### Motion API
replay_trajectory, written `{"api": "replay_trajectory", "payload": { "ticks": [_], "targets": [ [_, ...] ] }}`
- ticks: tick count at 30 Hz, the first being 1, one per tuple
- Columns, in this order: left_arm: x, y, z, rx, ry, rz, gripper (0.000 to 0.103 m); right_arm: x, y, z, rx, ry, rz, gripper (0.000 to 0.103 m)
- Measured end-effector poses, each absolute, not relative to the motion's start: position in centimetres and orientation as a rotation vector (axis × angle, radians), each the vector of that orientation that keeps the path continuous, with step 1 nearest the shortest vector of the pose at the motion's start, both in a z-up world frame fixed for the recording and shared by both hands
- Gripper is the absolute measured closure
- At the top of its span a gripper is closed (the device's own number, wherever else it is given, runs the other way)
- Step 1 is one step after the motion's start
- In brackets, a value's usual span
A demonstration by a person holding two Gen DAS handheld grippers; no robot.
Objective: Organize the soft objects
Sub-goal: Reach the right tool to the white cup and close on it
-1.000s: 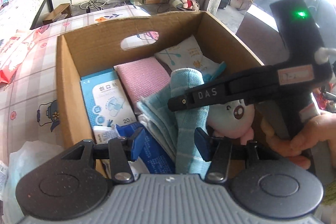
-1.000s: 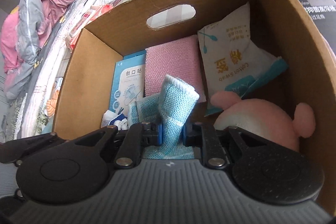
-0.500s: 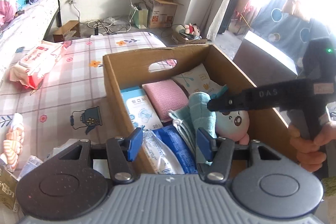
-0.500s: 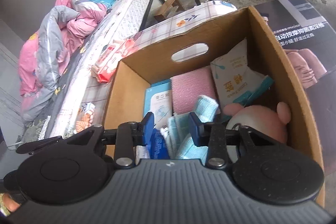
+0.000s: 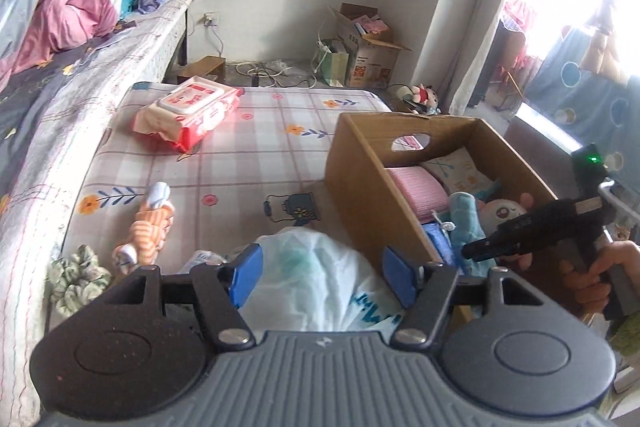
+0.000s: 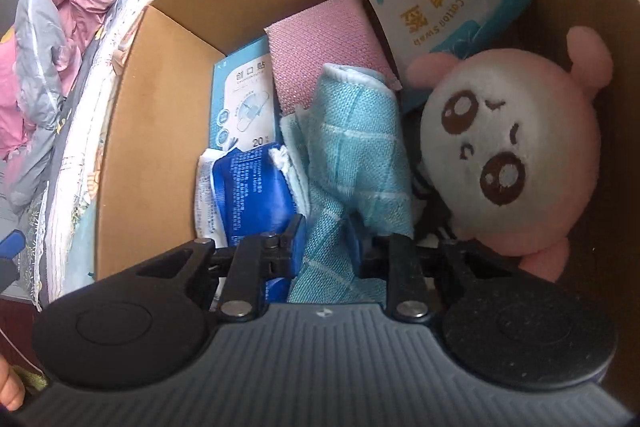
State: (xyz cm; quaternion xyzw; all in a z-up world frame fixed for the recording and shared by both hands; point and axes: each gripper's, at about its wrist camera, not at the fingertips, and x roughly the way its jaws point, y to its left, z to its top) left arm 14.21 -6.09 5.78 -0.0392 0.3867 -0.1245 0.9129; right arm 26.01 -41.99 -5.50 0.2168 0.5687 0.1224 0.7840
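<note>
Swung away from the cardboard box, the left tool now looks across the checked desk, and its jaws have just been opening; they stand released with nothing pressed between them, a crumpled white plastic bag lying under and beyond the gap. That bag is the nearest loose soft thing, straight ahead and close. Farther left on the desk lie a striped orange sock, its long axis running near to far, and a green scrunchie at the near left edge; a red wipes pack sits far left. The box wall stands just right of the bag and could crowd that finger. Inside the box the right tool, whose jaws have just been closing, is clenched on the blue checked cloth, which stands between a blue packet on its left and a pink plush toy touching its right.
</note>
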Motion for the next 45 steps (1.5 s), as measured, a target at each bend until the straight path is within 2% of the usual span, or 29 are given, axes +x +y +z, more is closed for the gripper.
{"api": "replay_trajectory", "payload": {
  "ticks": [7,15,22,26,30,35,38,40,41,45],
  "targets": [
    [11.7,-0.4,4.9,-0.103,0.784,-0.154,0.030,23.1,-41.5,0.2,0.474,1.092,0.281,0.060],
    [10.0,3.5,2.8,-0.114,0.802,-0.077,0.030,21.5,-37.7,5.7,0.444,0.989,0.370,0.058],
    [9.5,4.3,1.3,-0.114,0.793,-0.090,0.031,22.7,-28.5,8.1,0.360,1.000,0.565,0.056],
    [10.3,3.5,0.5,-0.065,0.786,-0.091,0.038,24.0,-22.1,7.8,0.277,1.051,0.660,0.056],
    [11.1,4.0,-0.5,-0.049,0.808,-0.060,0.047,25.1,-15.3,6.9,0.065,1.051,0.743,0.056],
    [11.5,6.5,-1.5,-0.095,0.839,-0.005,0.049,26.7,-8.4,4.1,-0.182,1.094,0.834,0.063],
    [11.8,8.0,-1.6,-0.123,0.850,0.027,0.051,26.7,-5.1,2.1,-0.341,1.099,0.880,0.072],
    [11.9,8.6,-1.6,-0.129,0.851,0.037,0.051,26.5,-3.5,0.8,-0.458,1.085,0.878,0.087],
    [12.0,8.8,-1.5,-0.130,0.849,0.037,0.051,26.5,-3.1,0.4,-0.495,1.081,0.871,0.090],
    [12.5,8.9,-1.0,-0.129,0.837,0.016,0.051,27.4,-3.4,0.2,-0.463,1.076,0.879,0.097]
  ]
}}
